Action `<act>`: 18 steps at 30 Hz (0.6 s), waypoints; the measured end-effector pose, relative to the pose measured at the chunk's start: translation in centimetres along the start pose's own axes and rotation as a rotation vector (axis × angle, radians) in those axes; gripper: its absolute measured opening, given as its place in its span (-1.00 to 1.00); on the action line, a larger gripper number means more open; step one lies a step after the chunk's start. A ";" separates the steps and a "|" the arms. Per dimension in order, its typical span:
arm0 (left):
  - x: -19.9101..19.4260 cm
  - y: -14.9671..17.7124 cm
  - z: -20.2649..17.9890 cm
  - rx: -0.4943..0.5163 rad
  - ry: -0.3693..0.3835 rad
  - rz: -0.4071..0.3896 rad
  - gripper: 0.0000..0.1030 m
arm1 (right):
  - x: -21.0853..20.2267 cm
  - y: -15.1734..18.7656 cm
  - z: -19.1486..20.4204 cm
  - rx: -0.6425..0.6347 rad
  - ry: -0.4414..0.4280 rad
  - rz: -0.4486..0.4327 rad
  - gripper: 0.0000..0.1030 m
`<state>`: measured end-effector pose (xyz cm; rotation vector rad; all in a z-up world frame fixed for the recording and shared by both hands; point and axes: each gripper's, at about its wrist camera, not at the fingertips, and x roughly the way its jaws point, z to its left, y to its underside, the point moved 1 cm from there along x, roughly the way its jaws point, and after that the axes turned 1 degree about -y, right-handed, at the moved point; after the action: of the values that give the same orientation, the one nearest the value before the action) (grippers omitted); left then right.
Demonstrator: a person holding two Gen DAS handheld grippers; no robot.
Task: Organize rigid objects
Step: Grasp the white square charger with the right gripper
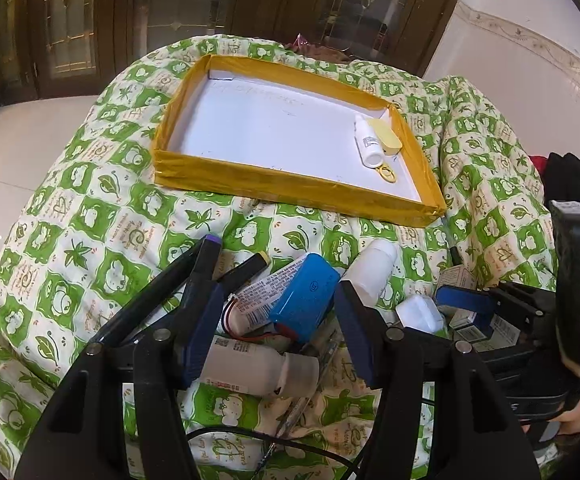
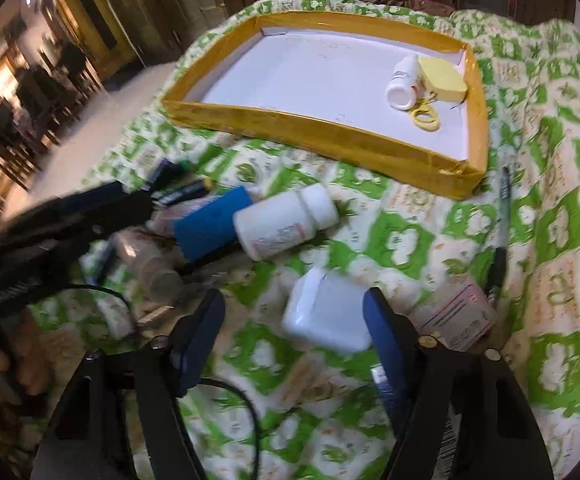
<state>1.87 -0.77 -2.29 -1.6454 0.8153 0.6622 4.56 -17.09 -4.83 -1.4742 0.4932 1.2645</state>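
Tray [image 1: 290, 188], yellow-taped rim, white floor, lying on a green-and-cream patterned quilt [image 1: 70, 240]. At its 3 o'clock end: small white dropper bottle [image 1: 368, 144], pale yellow case [image 1: 386, 136] touching it, yellow ring [image 1: 387, 172] just beside both.

Loose pile on the quilt, at 6 o'clock from the tray: blue battery pack [image 1: 304, 296] with red and black leads, white pill bottle [image 2: 286, 220] on its side, printed tube [image 1: 250, 300], translucent capped bottle [image 1: 258, 368], black markers [image 1: 246, 268], white rounded case [image 2: 326, 312], small pink carton [image 2: 460, 320], dark pen [image 2: 504, 196] at 3 o'clock of the pile.

Left hand-held gripper [image 1: 278, 332]: pitched steeply down over the pile, jaws about half apart, straddling the battery pack and translucent bottle; contact cannot be told.

Right hand-held gripper [image 2: 294, 344]: pitched steeply down, jaws apart, white rounded case between them near the 3 o'clock pad; picture blurred, contact cannot be told.
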 end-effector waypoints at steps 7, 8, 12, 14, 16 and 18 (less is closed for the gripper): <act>0.3 0.2 -0.8 0.045 0.002 0.011 0.10 | 2.4 -0.8 0.8 -0.149 0.198 0.074 0.07; 0.3 0.2 -0.8 0.046 0.003 0.011 0.10 | 2.6 -0.8 0.5 -0.139 0.178 0.083 -0.11; 0.4 0.2 -0.7 0.035 0.007 0.018 0.10 | 1.0 -1.2 0.2 -0.125 0.142 0.025 -0.43; 0.4 0.2 -0.7 0.035 0.007 0.020 0.10 | 0.6 -1.5 -1.0 -0.062 0.070 0.019 -0.44; 0.5 0.3 -0.8 0.041 0.006 0.023 0.10 | 0.4 -1.9 -2.6 0.015 0.000 0.025 -0.44; 0.6 0.3 -1.0 0.049 0.002 0.026 0.10 | 0.2 -2.2 -3.8 0.080 -0.079 0.023 -0.44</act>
<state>1.97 -1.91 -2.67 -1.5934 0.8496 0.6544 8.13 -19.70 -4.53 -1.3503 0.5040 1.3008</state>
